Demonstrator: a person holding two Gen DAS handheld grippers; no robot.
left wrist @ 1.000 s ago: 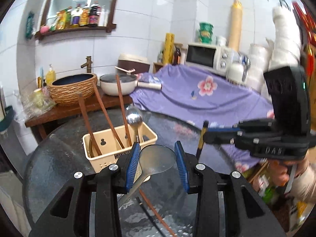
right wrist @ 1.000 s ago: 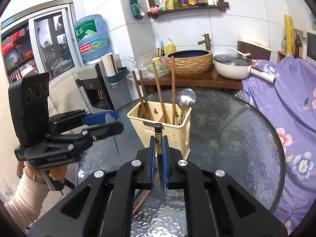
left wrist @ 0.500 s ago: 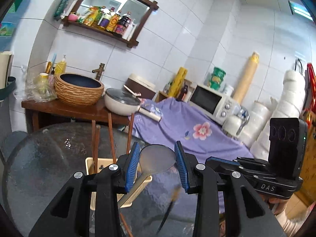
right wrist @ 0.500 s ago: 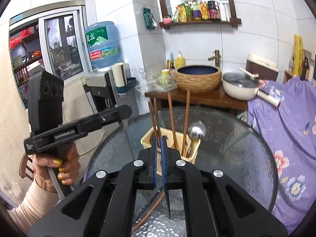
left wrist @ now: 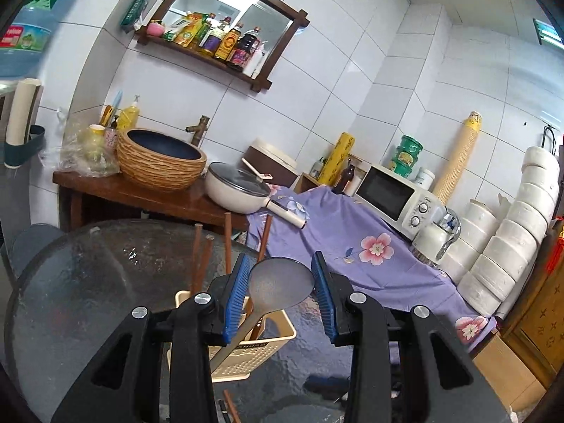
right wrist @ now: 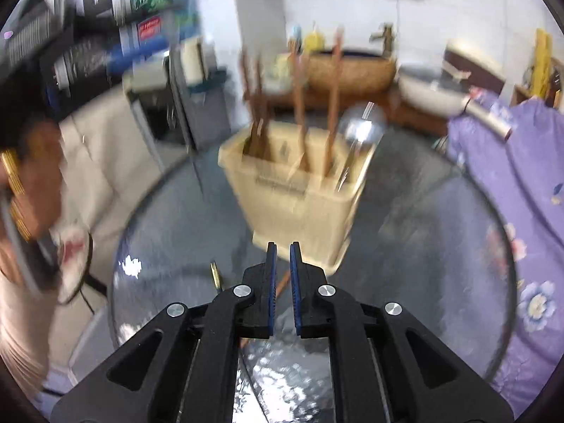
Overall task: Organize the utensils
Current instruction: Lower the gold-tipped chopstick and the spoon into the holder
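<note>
My left gripper point(left wrist: 280, 258) is shut on a grey spoon point(left wrist: 282, 287); its bowl sits between the blue pads and its handle slants down-left. Just below stands the cream utensil holder point(left wrist: 261, 352) with several brown chopsticks point(left wrist: 201, 257). In the blurred right wrist view the holder point(right wrist: 299, 190) also carries a shiny metal spoon point(right wrist: 359, 127). My right gripper point(right wrist: 283, 245) hangs shut close in front of it, nothing visible between its pads. A black gold-tipped stick point(right wrist: 215, 276) and a brown chopstick point(right wrist: 282, 283) lie on the glass by its fingers.
The round glass table point(left wrist: 88, 282) ends near a wooden bench with a woven basin point(left wrist: 160, 162) and a pan point(left wrist: 239, 190). A purple flowered cloth point(left wrist: 352, 232), a microwave point(left wrist: 394, 194) and paper rolls point(left wrist: 511, 232) are on the right. A person's hand point(right wrist: 21, 176) is at the left.
My left gripper rose and rolled, keeping the spoon; the holder slid lower in its view. My right gripper dropped toward the table and holder, and the thin black stick between its pads no longer shows.
</note>
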